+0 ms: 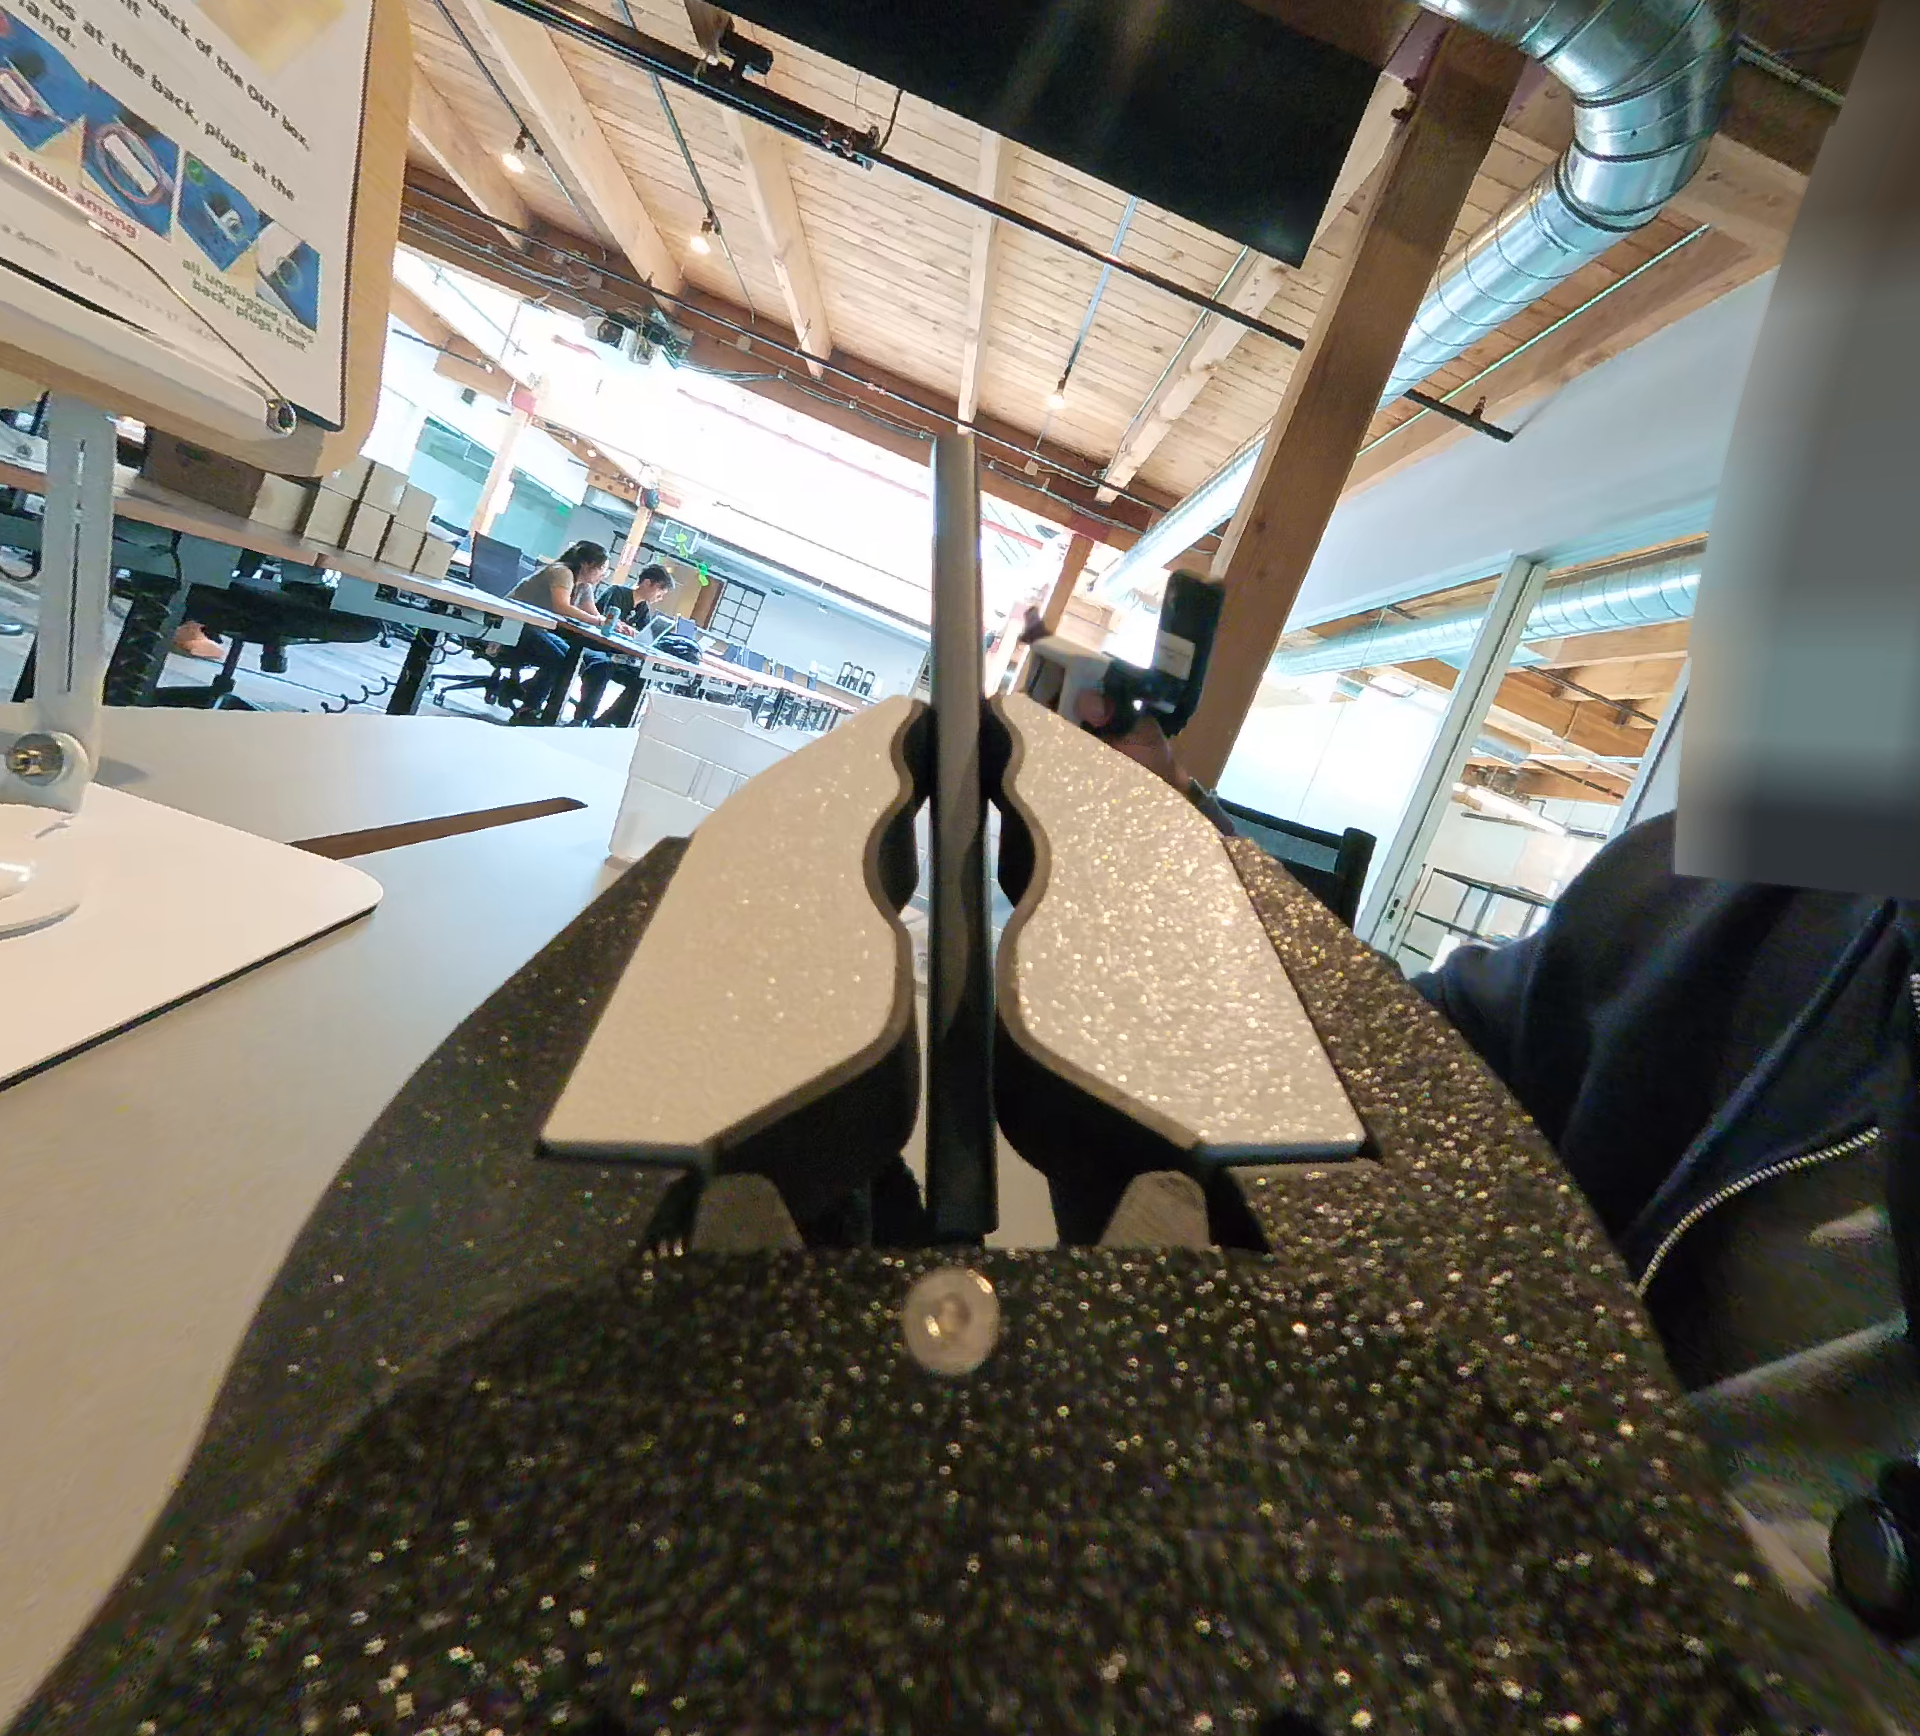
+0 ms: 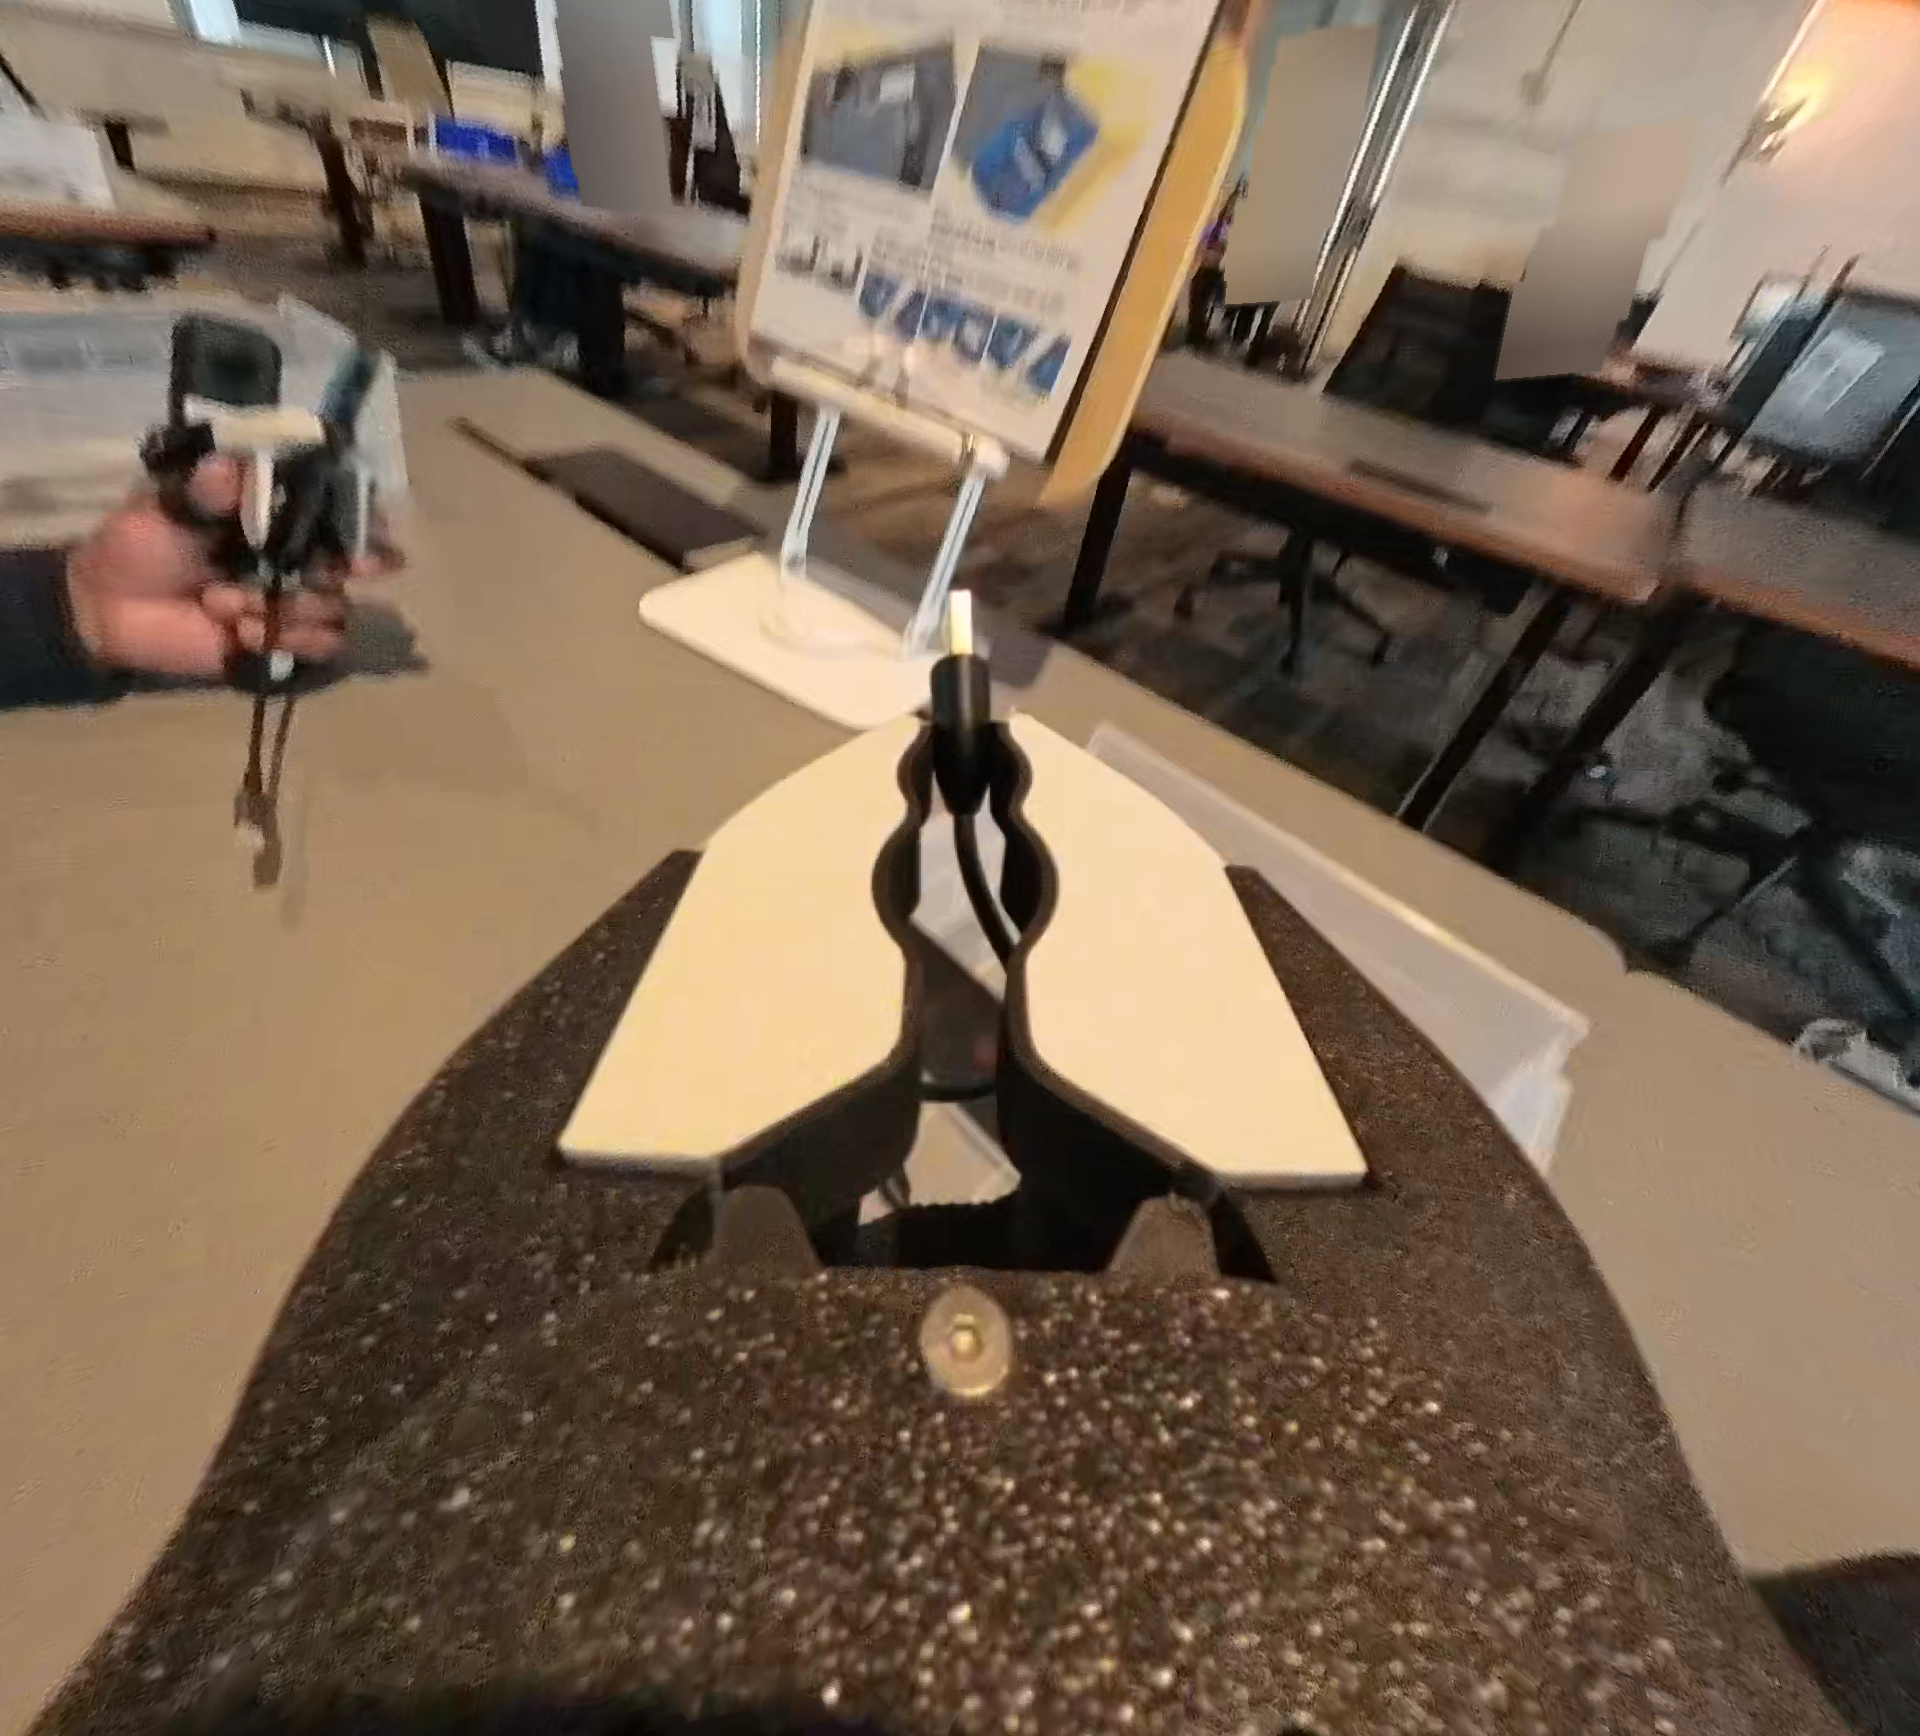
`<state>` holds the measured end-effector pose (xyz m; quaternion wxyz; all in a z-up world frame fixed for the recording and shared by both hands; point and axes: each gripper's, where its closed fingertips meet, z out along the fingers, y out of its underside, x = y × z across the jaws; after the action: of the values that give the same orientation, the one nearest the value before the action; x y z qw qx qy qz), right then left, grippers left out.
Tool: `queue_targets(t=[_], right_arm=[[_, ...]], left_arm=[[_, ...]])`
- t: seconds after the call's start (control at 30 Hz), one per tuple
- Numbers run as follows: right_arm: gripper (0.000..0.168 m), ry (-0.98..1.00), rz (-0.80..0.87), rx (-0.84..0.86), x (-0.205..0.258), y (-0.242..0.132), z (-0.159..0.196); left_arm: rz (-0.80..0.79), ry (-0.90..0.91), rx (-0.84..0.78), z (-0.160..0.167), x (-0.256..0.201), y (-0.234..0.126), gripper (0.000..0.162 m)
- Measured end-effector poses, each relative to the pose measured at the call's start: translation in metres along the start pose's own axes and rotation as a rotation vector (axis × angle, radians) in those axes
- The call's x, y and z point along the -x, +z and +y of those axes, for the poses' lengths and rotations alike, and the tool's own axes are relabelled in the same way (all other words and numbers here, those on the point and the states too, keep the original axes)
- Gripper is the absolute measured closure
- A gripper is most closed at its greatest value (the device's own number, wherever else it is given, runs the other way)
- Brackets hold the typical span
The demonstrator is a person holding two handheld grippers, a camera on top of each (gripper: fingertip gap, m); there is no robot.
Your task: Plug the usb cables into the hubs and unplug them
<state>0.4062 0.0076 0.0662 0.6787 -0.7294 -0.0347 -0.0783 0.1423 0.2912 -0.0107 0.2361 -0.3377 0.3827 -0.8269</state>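
We find the left gripper (image 1: 956, 730) clamped on a thin dark hub (image 1: 954, 751), held edge-on above the bench (image 1: 312, 1115). The right gripper (image 2: 966, 751) pinches a black usb cable (image 2: 958, 699), plug pointing to 12 o'clock, with the hub well apart at 10 o'clock.

The left gripper (image 1: 954, 730) has a rough, speckled black body that glints like grit, and its fingers (image 1: 769, 948) are faced with matt grey plates with a fine sparkle. Between them stands a smooth, dark, matt hub (image 1: 956, 751), seen edge-on. The right gripper (image 2: 966, 751) has the same grainy black shell and pale flat plates; it pinches a USB plug (image 2: 958, 689) of glossy black plastic with a bright metal tip. The bench (image 1: 312, 1115) is smooth, matt and pale. On it, left of the hub, a sign stand (image 1: 187, 917) has a smooth white base and holds a glossy printed sheet on a wooden board.
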Motion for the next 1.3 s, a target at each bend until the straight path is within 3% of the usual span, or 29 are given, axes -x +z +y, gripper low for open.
queue_targets(t=[0.23,0.5,0.67,0.97,1.13,1.3], right_arm=[[0.159,0.013,-0.001,0.499,0.009,0.009,0.116],[0.158,-0.151,0.111,0.869,0.004,0.012,0.19],[0.152,-0.149,0.258,0.738,-0.016,0.013,0.16],[0.138,-0.001,0.158,0.511,0.01,0.002,0.109],[0.139,0.022,0.028,0.313,0.06,0.019,0.052],[0.14,0.064,-0.186,0.13,0.157,0.078,-0.007]], left_arm=[[0.0,0.008,0.01,0.002,-0.001,0.001,0.153],[0.002,0.01,0.016,0.003,-0.002,0.002,0.153],[0.005,0.01,0.021,0.003,-0.002,0.002,0.153],[0.004,0.001,0.011,0.003,-0.002,0.002,0.153],[0.015,-0.023,-0.011,0.006,-0.007,0.008,0.153],[0.065,-0.04,-0.007,0.021,-0.022,0.025,0.153]])
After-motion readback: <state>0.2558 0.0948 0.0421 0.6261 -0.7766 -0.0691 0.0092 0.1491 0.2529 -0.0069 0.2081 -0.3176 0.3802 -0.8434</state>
